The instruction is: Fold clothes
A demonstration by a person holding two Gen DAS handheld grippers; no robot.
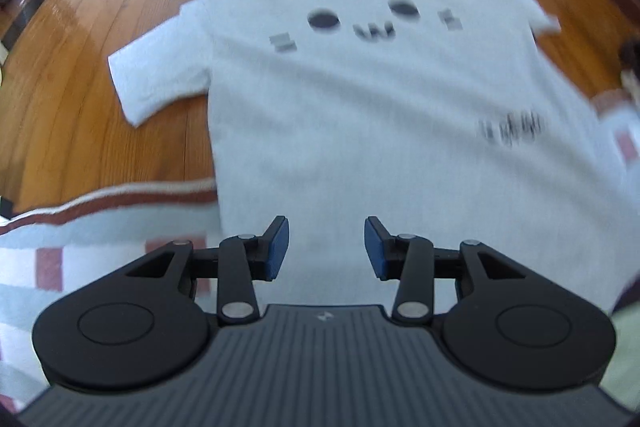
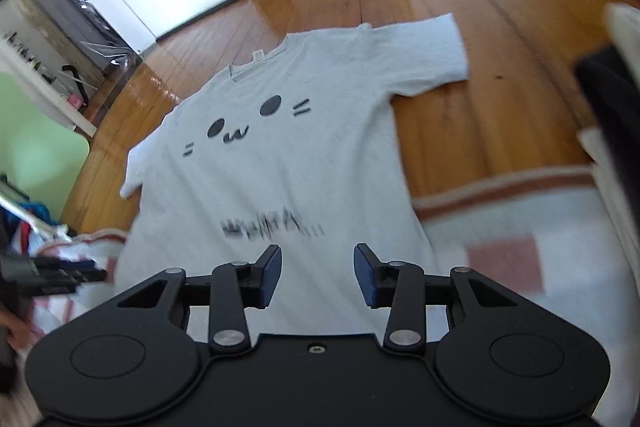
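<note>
Wooden floor [image 2: 500, 39] carries a white T-shirt [image 1: 360, 99] spread flat ahead of both jaws, hem on a checked rug [image 2: 520, 227]. Left gripper [image 1: 326, 247] and right gripper [image 2: 316, 275] hover above it, jaws spread, empty.

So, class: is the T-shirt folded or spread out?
Spread out. The T-shirt lies flat, face up, both sleeves extended, its printed face fully visible, no fold yet.

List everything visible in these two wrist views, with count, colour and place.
Light grey short-sleeved T-shirt with black cartoon face print: one, spread flat, face up, collar far, hem on rug.
Polished wooden floor: orange-brown, under shirt's upper part.
White rug with red-brown border and pink squares: one, nearest the grippers.
Pale green panel: one, left edge of right view.
Left gripper: black, blue pads, open above hem.
Right gripper: black, blue pads, open above hem.
</note>
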